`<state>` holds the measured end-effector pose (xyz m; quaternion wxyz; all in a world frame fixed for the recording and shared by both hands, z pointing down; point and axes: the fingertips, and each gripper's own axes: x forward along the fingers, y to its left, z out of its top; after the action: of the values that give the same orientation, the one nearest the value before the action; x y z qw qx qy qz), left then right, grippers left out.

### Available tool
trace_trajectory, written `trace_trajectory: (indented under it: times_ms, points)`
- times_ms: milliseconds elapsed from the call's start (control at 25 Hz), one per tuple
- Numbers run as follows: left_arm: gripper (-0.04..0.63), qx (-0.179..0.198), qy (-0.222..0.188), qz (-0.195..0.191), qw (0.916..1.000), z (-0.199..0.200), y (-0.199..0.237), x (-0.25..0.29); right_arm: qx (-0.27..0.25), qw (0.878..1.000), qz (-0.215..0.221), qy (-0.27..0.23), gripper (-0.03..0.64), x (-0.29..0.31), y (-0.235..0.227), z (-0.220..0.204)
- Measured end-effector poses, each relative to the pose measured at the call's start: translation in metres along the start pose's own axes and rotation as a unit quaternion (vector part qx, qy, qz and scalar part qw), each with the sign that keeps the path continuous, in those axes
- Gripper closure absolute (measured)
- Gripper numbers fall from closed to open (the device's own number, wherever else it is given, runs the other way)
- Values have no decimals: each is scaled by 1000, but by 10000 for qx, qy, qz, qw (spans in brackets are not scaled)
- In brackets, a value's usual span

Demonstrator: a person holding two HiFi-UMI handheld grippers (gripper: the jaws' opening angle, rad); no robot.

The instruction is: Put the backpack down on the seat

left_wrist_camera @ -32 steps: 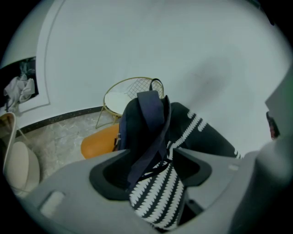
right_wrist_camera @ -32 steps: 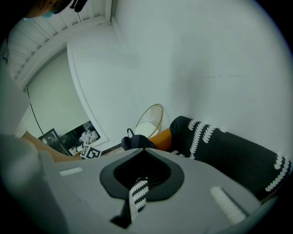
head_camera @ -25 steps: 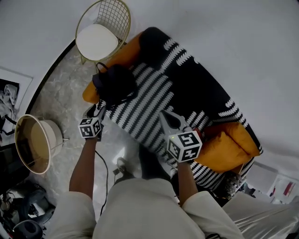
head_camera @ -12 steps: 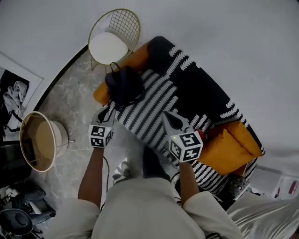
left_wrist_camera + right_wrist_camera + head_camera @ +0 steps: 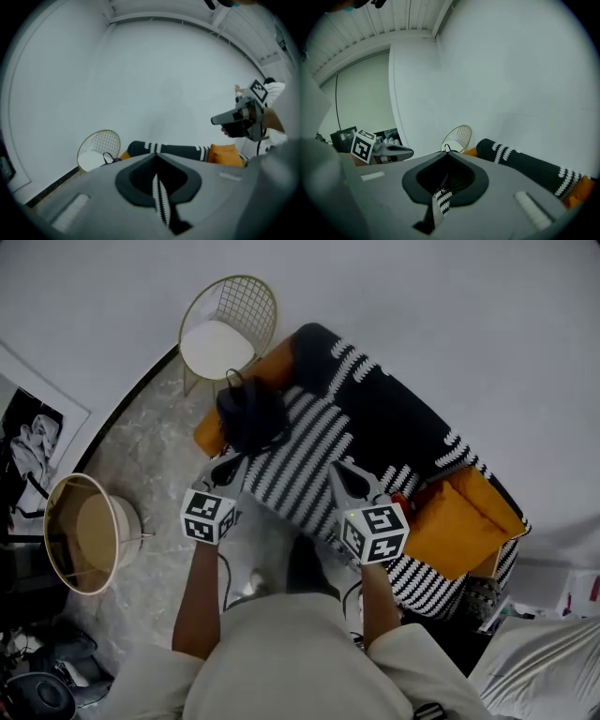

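Note:
The dark backpack (image 5: 251, 413) rests on the left end of the sofa seat, on the black-and-white striped blanket (image 5: 309, 460), with its handle loop standing up. My left gripper (image 5: 234, 463) hovers just in front of and below it, apart from it. Its jaws have just been closing, now meet, and hold nothing. In the left gripper view the backpack (image 5: 108, 158) shows small beyond the shut tips (image 5: 156, 157). My right gripper (image 5: 342, 470) hangs over the middle of the seat, shut and empty, and also shows in the left gripper view (image 5: 216, 120).
A gold wire chair (image 5: 225, 329) with a white pad stands behind the sofa's left end. A lampshade (image 5: 89, 532) is at the left on the marble floor. An orange cushion (image 5: 464, 521) lies at the sofa's right end. Clutter sits at the bottom left.
My left gripper has drawn back and up from the backpack and its jaws have closed. The right gripper has risen slightly. The backpack stays on the seat.

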<state>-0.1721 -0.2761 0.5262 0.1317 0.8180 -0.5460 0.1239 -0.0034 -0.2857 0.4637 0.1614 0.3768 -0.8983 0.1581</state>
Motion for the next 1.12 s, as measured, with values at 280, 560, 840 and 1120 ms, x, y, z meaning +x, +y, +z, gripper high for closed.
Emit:
trace_trajectory:
  times_ms: [280, 560, 840, 1120]
  points:
    - [592, 393, -28, -33, 9992, 46, -20, -57, 15, 9988, -313, -365, 611, -43, 37, 17]
    - [592, 786, -385, -750, 9933, 75, -61, -98, -44, 9981, -350, -515, 611, -82, 69, 18]
    - [592, 1064, -945, -770, 9868, 97, -92, -151, -138, 9968, -332, -718, 609, -127, 105, 20]
    - [592, 1334, -1125, -532, 9832, 109, -118, -191, -440, 9924, -342, -1100, 611, -175, 134, 40]
